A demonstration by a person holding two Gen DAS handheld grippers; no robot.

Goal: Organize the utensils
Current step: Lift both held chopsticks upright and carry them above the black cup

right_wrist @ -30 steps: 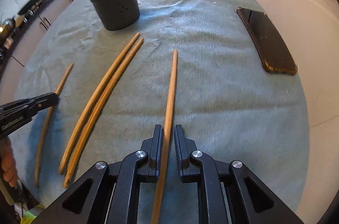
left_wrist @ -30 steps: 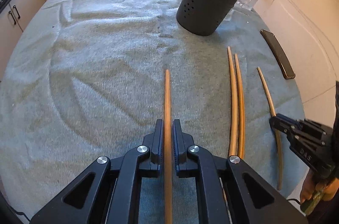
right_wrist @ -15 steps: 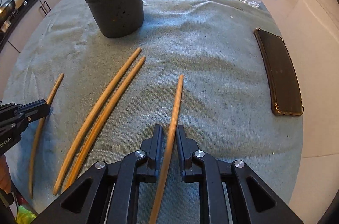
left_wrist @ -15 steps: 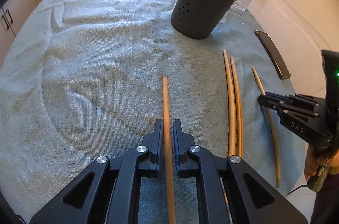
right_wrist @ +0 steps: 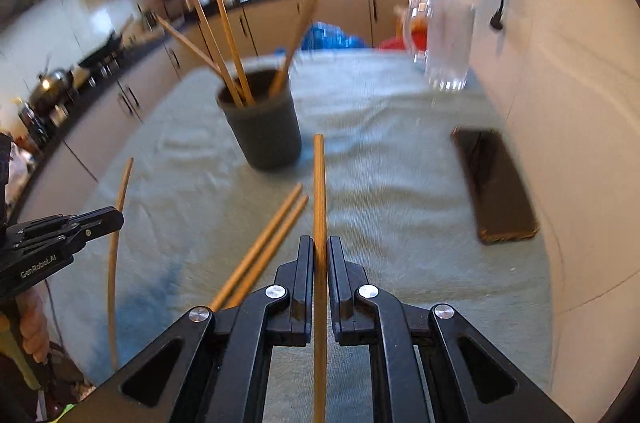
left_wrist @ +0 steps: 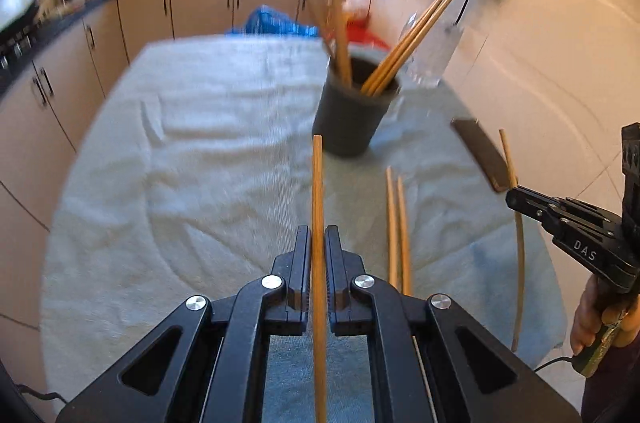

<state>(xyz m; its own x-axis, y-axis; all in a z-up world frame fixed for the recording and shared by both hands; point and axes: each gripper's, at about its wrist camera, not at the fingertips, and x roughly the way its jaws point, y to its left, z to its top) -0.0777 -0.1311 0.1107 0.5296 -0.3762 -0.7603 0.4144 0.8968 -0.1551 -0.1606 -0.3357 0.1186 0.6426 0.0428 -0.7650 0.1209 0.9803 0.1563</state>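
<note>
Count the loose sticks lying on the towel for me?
2: one stick and its neighbour lie side by side before the cup. Left gripper and right gripper each hold another stick.

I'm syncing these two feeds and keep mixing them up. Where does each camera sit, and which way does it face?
Left wrist: sits on the left gripper, looking along its fingers and the chopstick it grips toward the dark utensil holder; the right gripper and the hand holding it show at the right edge.
Right wrist: sits on the right gripper, facing the holder over its own held chopstick; the left gripper shows at the left edge.
Shared: the holder, the loose chopstick pair, the dark phone and the towel.
</note>
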